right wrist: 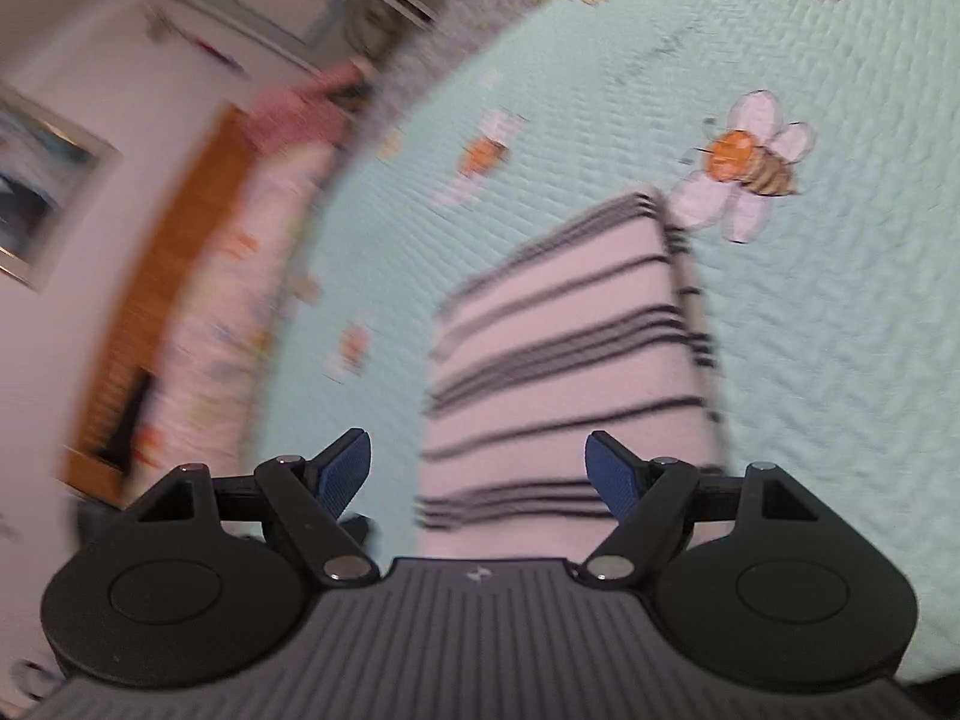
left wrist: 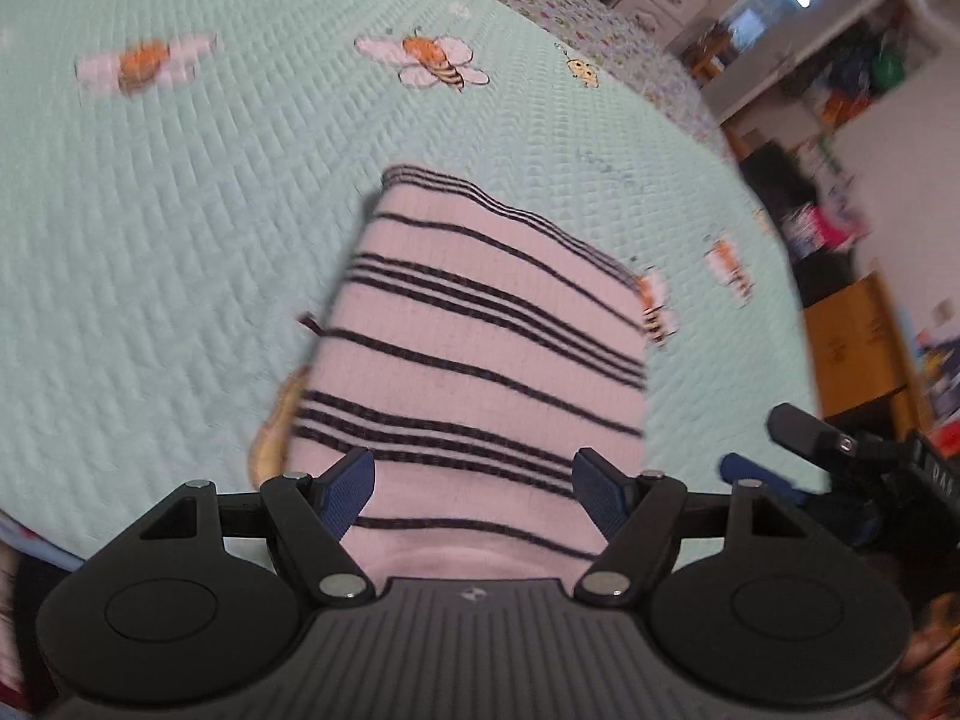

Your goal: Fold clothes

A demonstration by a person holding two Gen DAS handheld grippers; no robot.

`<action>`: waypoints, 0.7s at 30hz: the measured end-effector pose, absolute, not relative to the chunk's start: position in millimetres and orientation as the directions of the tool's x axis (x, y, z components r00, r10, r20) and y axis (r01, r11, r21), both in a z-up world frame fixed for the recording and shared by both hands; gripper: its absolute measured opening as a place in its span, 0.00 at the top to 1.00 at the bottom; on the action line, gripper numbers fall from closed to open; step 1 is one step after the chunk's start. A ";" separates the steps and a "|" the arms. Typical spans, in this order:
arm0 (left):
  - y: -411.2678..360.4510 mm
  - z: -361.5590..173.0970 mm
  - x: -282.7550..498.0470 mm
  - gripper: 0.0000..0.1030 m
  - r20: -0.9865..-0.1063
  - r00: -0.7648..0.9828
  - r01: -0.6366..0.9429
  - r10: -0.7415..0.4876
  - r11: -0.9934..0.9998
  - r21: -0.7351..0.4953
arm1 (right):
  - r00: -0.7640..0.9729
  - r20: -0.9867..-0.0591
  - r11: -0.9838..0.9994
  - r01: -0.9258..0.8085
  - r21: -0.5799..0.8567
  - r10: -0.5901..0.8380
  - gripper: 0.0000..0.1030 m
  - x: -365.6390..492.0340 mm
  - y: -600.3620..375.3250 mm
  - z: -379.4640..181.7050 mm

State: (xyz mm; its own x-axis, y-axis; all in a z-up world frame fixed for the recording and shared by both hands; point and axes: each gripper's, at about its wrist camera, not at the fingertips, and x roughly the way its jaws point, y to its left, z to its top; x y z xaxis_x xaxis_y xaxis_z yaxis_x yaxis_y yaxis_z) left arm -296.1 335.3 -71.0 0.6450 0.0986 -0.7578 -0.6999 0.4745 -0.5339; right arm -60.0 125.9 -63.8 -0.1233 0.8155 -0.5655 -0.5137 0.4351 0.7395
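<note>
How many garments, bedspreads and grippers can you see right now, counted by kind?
Folded pink garment with dark stripes: 1
Mint bedspread with bee print: 1
Grippers: 2, the left gripper and the right gripper, both open and holding nothing
Total: 4

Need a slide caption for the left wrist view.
Left claw open above a folded pink striped garment lying on a mint bee-print bedspread, right claw alongside.
</note>
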 end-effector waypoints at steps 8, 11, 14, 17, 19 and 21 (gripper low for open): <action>355.2 -89.8 -319.5 0.26 -0.624 0.749 -0.647 0.221 0.446 -0.619 | -0.146 -0.420 0.297 -0.508 0.808 0.896 0.22 -35.6 112.7 -97.4; 373.3 -104.6 -323.8 0.24 -0.655 0.715 -0.677 0.245 0.478 -0.559 | -0.135 -0.459 0.353 -0.466 0.812 0.878 0.22 -16.4 104.3 -118.1; 396.1 -130.3 -325.4 0.24 -0.668 0.721 -0.666 0.185 0.451 -0.594 | -0.119 -0.464 0.387 -0.392 0.834 0.878 0.22 2.9 94.1 -143.7; 416.2 -155.6 -327.4 0.24 -0.628 0.769 -0.618 0.116 0.382 -0.687 | -0.144 -0.480 0.414 -0.333 0.847 0.866 0.22 15.3 95.8 -169.0; 425.7 -168.2 -321.4 0.24 -0.619 0.782 -0.599 0.072 0.362 -0.714 | -0.185 -0.506 0.429 -0.337 0.838 0.842 0.22 16.2 106.0 -182.0; 428.8 -173.1 -315.7 0.24 -0.597 0.801 -0.568 0.039 0.363 -0.739 | -0.221 -0.522 0.439 -0.336 0.833 0.824 0.22 16.7 115.4 -194.6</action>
State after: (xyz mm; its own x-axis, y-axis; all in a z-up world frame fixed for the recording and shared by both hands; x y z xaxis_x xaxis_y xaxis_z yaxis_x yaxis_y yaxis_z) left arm -315.7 428.8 -173.1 0.8015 0.0387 -0.5968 -0.5678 0.3625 -0.7390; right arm 16.7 115.3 -194.6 -0.2207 0.8236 -0.5225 -0.3358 0.4387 0.8335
